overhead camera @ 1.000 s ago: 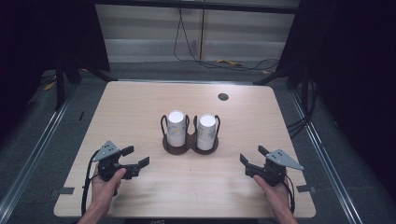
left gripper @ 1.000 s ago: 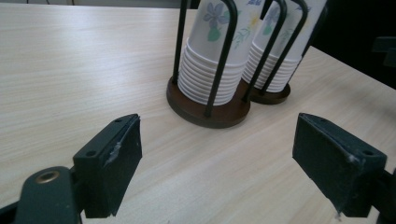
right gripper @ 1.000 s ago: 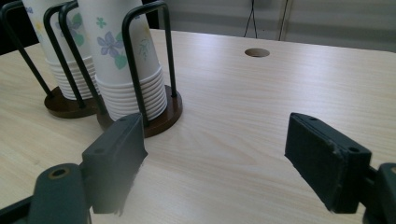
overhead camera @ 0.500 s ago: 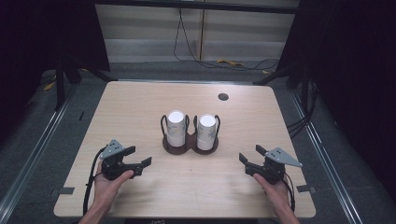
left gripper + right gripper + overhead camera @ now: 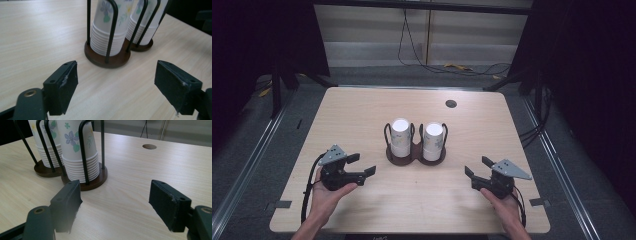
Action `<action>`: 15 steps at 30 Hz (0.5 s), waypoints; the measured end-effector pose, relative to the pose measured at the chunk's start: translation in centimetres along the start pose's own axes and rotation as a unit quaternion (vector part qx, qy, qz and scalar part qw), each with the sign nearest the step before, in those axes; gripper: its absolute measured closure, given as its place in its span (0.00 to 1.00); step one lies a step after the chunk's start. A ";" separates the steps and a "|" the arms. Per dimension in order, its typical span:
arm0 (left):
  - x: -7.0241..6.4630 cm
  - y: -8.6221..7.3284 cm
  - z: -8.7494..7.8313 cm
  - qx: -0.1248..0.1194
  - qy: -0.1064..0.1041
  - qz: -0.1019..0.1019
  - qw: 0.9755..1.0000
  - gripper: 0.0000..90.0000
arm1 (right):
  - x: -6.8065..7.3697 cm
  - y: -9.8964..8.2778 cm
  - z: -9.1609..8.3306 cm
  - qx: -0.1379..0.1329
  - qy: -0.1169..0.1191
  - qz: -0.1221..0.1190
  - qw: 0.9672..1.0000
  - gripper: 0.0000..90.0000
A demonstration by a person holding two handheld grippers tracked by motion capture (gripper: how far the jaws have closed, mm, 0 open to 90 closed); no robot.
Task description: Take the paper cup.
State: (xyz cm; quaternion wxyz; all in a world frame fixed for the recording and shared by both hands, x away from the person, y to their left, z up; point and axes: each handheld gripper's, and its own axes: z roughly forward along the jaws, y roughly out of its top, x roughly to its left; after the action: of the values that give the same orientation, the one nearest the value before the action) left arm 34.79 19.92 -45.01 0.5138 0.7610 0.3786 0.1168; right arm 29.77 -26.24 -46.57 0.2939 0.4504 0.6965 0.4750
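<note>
At the table's left, the left gripper [image 5: 360, 166] has been narrowing its empty jaws. Midway, stacked floral paper cups [image 5: 400, 136] fill a two-post wire holder [image 5: 415, 156]. Rightward, the right gripper [image 5: 476, 168], likewise empty and closing, probably risks snagging a wire loop.

- Overhead light falls evenly on the pale surface [image 5: 362, 115]; the surroundings are dark.
- The high view is soft and slightly grainy.
- Both gripper views are bright, with the near black jaws blurred.
- The paper cups [image 5: 77, 150] cast faint shadows, and there is no harsh glare.
</note>
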 end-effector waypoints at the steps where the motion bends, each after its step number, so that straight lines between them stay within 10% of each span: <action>1: 0.0 0.0 0.0 0.000 0.000 0.000 1.000 0.23 | 0.0 0.0 0.0 0.000 0.000 0.000 1.000 0.28; 15: -0.3 3.3 -0.6 -0.012 -0.009 0.011 1.000 0.30 | 0.8 0.1 0.5 0.005 0.018 -0.012 1.000 0.29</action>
State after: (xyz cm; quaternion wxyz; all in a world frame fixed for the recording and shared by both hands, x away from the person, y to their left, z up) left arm 35.78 19.51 -41.84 0.5251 0.7597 0.3644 0.1199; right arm 29.92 -25.32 -46.67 0.2847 0.4354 0.7092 0.4759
